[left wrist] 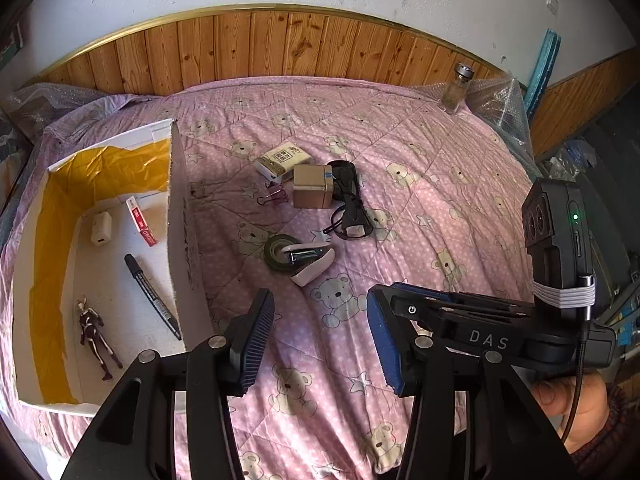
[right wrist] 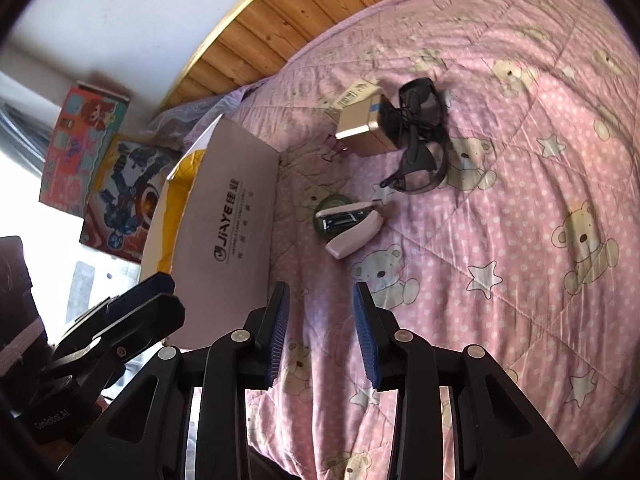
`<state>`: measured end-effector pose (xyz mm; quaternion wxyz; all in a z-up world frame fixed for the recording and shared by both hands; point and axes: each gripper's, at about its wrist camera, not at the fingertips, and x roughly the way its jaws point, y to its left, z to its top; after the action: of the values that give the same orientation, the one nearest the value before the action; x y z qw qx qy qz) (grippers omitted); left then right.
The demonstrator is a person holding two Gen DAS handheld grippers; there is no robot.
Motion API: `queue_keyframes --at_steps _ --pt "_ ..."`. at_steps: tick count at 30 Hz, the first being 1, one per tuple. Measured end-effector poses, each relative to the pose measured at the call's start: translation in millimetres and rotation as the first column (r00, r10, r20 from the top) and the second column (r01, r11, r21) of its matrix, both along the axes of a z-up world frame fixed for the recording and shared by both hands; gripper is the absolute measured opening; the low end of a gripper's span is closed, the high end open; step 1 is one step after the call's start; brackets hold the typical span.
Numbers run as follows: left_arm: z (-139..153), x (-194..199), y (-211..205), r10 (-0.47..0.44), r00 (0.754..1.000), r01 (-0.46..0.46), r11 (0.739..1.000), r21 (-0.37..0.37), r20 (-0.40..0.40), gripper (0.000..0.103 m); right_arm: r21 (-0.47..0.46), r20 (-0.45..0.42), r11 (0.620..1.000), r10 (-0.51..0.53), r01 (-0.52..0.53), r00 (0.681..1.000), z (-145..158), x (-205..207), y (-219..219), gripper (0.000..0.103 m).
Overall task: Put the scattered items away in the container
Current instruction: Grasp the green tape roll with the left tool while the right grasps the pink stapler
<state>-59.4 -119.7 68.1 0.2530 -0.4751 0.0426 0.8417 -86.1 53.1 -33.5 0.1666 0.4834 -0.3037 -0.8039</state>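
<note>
Up close, left gripper [left wrist: 320, 320] wide open over the pink teddy-bear quilt [left wrist: 420, 168] on the bed. Nothing held, nothing touched. Right gripper [right wrist: 320, 320] open too, a bit less wide, also empty and above the quilt. Both near each other, with a hand [left wrist: 576, 404] behind the right one.

To the left, a cardboard box [left wrist: 178, 216] with white walls and yellow paper [left wrist: 52, 240] inside. Lying flat on its floor:
- a toy figure [left wrist: 94, 336] at the near end, head pointing away
- a black pen [left wrist: 152, 296] close by the right wall, long way running near to far, a little slanted
- a small white charger [left wrist: 101, 227] at the far end
- a red and white pack [left wrist: 141, 220] just beside the charger

Still out on the quilt, right of the box, well past the gripper tips:
- a pink stapler [left wrist: 314, 264], flipped open, leaning on a dark roll of tape [left wrist: 278, 252], long way slanted from near-left to far-right
- a gold cube box [left wrist: 313, 187] farther back
- dark glasses [left wrist: 350, 204] touching the gold box on its right side
- a pale packet [left wrist: 282, 160] just behind the gold box
- a small clip [left wrist: 274, 196] on the gold box's left

Far off by the wooden headboard [left wrist: 280, 48], a glass bottle [left wrist: 456, 88] standing upright.
</note>
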Motion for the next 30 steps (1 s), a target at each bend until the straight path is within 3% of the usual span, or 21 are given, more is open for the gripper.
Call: queue_keyframes --at_steps 5,14,19,25,30 --pt "-10.1 -12.3 9.0 0.003 1.0 -0.002 1.0 -0.008 0.019 0.05 -0.102 0.085 0.994 -0.038 0.047 0.996 -36.6 -29.8 4.8 0.045" --pt "-25.2 -38.4 6.3 0.038 0.997 -0.037 0.999 -0.019 0.061 0.05 -0.097 0.144 0.994 -0.044 0.058 0.989 -73.4 -76.3 -18.7 0.046" --pt "-29.5 -49.7 6.8 0.042 0.996 -0.041 0.999 -0.019 0.076 0.05 -0.099 0.106 0.993 -0.05 0.061 0.993 -74.2 -86.1 -28.2 0.046" --pt "-32.4 -62.1 8.0 0.051 0.996 -0.049 0.999 -0.023 0.077 0.05 -0.07 0.068 0.997 -0.016 0.021 0.998 -66.3 -92.1 -27.8 0.028" --pt "-32.7 -72.3 9.8 0.055 0.995 -0.054 0.998 -0.017 0.078 0.05 0.015 0.031 1.0 0.013 -0.014 0.999 -52.3 -91.5 -22.7 0.027"
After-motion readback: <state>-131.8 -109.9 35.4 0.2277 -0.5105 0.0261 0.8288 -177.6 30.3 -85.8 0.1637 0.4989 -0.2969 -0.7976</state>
